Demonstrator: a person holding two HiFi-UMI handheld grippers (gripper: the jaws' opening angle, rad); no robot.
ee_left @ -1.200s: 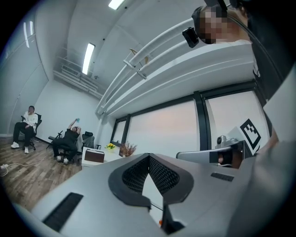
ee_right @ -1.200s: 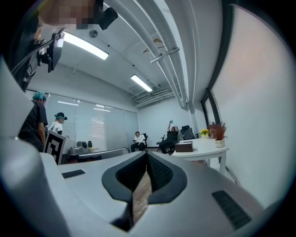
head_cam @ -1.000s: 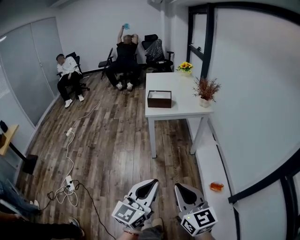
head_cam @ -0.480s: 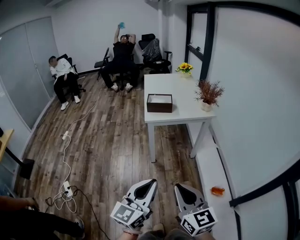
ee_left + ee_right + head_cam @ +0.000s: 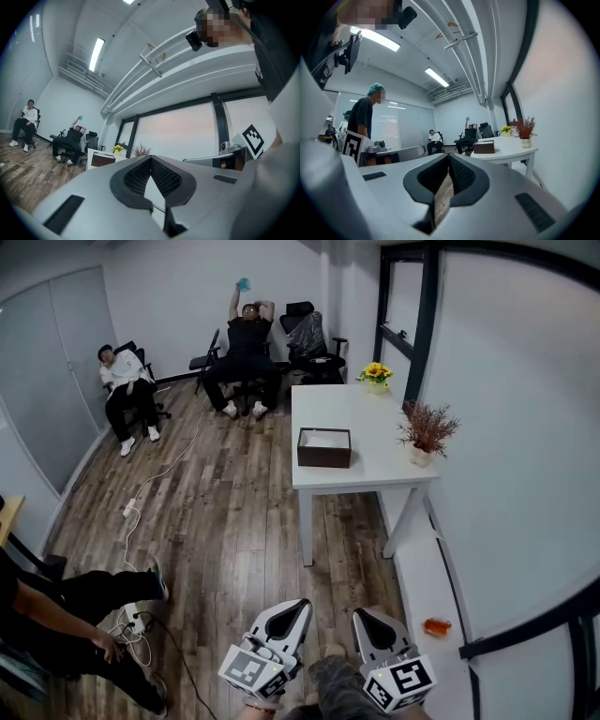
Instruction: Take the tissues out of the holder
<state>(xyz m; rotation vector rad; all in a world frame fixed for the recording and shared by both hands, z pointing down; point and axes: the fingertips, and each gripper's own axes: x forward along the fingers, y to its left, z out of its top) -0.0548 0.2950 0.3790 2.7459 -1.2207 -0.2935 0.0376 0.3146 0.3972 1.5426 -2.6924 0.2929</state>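
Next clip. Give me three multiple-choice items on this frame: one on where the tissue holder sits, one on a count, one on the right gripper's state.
1. On the table, the tissue holder stands:
A) at the edge toward the open floor
B) against the wall
C) at the far end

2. How many plants stand on that table?
A) one
B) two
C) four

3. The right gripper is:
A) shut on a tissue
B) wide open
C) shut and empty

Answers: 1 A, it sits by the floor-side edge. 2 B, yellow flowers and a reddish plant. 3 C, its jaws meet with nothing between them.
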